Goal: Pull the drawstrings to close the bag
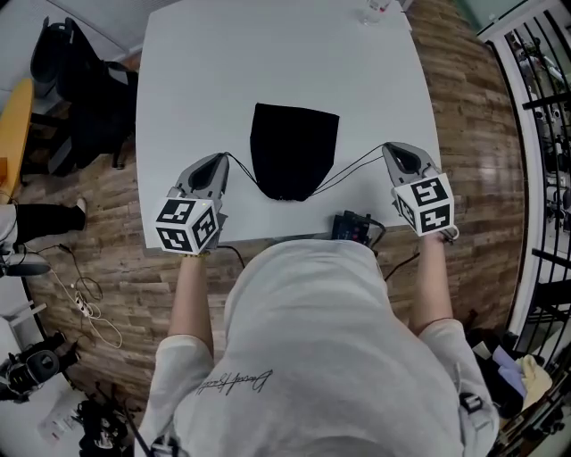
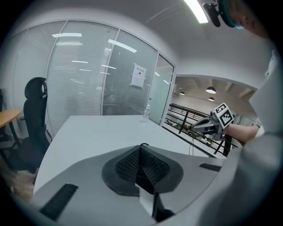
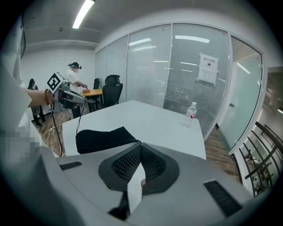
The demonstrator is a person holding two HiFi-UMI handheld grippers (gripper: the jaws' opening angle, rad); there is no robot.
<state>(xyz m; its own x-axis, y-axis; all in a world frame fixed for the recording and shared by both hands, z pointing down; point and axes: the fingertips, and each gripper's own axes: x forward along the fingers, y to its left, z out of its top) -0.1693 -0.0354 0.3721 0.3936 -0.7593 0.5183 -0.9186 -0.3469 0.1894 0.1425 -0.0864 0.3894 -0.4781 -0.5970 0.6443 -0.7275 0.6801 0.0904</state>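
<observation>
Table open round black bag, taut drawstrings either side, water bottle far edge, device near edge

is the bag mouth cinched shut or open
Nearly shut: the black bag narrows to a gathered tip at its near end, with taut drawstrings running out both sides.

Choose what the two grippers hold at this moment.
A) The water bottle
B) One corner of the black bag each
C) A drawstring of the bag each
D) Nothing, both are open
C: in the head view one thin drawstring runs from the near end of the black bag to the left gripper, another to the right gripper, and both pairs of jaws are shut on the string.
</observation>
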